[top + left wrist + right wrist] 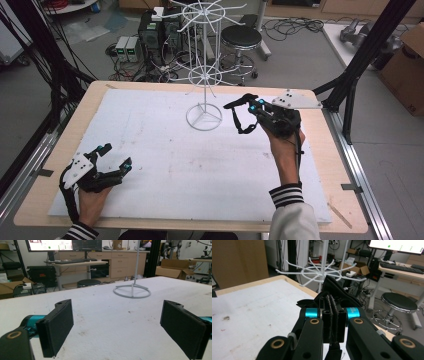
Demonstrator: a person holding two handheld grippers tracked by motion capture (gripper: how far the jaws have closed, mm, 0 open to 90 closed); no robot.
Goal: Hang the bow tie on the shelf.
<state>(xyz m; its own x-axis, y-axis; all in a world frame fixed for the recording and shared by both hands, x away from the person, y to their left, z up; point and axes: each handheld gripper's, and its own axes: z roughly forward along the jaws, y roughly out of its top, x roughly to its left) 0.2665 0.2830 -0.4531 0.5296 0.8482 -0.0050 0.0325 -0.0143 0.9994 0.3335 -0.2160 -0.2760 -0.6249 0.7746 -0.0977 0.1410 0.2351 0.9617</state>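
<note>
High view: left gripper (pixel 116 157) rested low on the white foam-covered table (pixel 165 165), fingers spread wide and released, nothing between them. Right gripper (pixel 239 106) was lifted just beside the white wire display stand with hooked spokes (pixel 204 75), its ring base just beyond the fingertips, fingers clenched on a black strap-like fabric item (pixel 242 117) dangling below them.

Left gripper view: black padded fingers (pixel 58 326) stood far apart over bare foam; stand's ring base ahead, between and beyond them.

Right gripper view: fingers (pixel 333 320) pressed tightly together, pinching the black fabric, which rose past the tips; stand's lower ring of spokes directly ahead, near but apart.
</note>
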